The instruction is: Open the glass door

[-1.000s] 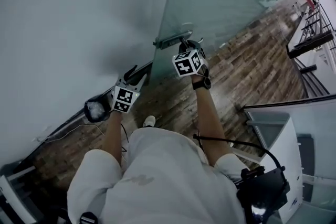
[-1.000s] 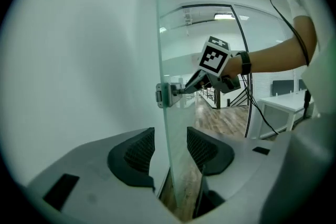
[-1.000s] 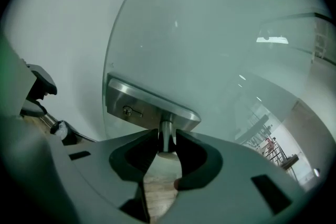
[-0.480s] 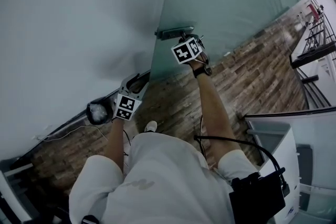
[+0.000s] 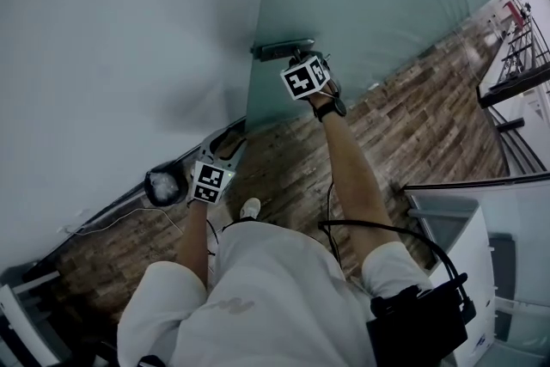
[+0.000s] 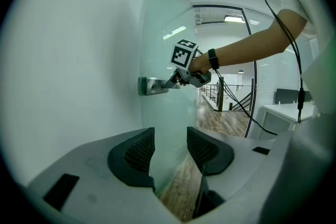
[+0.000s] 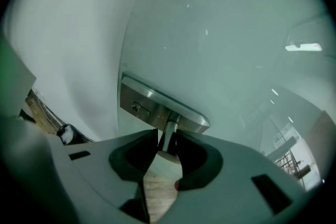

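The glass door [image 5: 369, 4] stands straight ahead, its edge against a white wall. A steel handle plate [image 5: 282, 50] sits on that edge at hand height. My right gripper [image 5: 302, 61] is at the plate. In the right gripper view the handle's round stem [image 7: 167, 131] runs between the pads of my right gripper [image 7: 167, 148], which close on it from both sides below the plate [image 7: 152, 105]. My left gripper [image 5: 225, 142] hangs lower and to the left, near the door's bottom edge. Its pads [image 6: 140, 148] stand apart with nothing between them.
A white wall [image 5: 112, 39] fills the left. Wood plank floor [image 5: 412, 125] runs beyond the door. A dark round object [image 5: 163, 183] lies at the foot of the wall. A white cabinet [image 5: 468, 228] stands at right, with black railings [image 5: 516, 56] further off.
My right gripper has moved in closer to the handle plate. My left gripper has sunk a little toward my body. The door shows no clear swing.
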